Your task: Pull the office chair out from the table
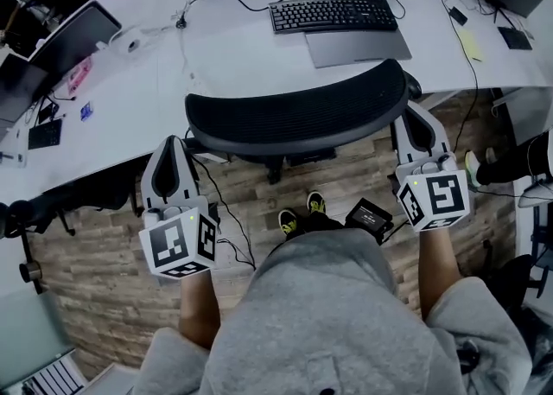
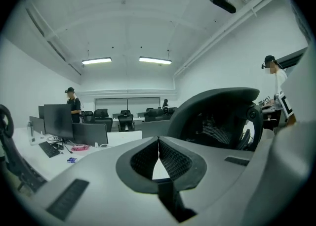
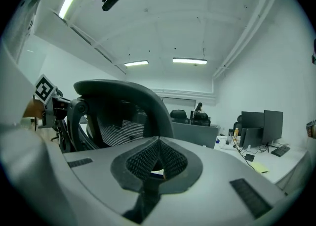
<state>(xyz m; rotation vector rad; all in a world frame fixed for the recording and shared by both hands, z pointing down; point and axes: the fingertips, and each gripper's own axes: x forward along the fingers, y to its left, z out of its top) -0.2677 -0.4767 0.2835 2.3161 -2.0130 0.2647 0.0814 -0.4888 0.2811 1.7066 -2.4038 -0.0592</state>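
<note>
Desk (image 1: 155, 82): one keyboard (image 1: 333, 14), one office chair (image 1: 298, 112).

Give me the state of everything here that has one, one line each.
office chair, upright, backrest close to the table edge, not gripped.
left gripper, jaws shut, nothing between them, beside the chair's left side.
right gripper, jaws shut, nothing between them, beside the chair's right side.
keyboard, lying flat on the table.

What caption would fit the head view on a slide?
Person standing behind a black mesh office chair at a white table, left gripper and right gripper, both shut, flanking its backrest.
</note>
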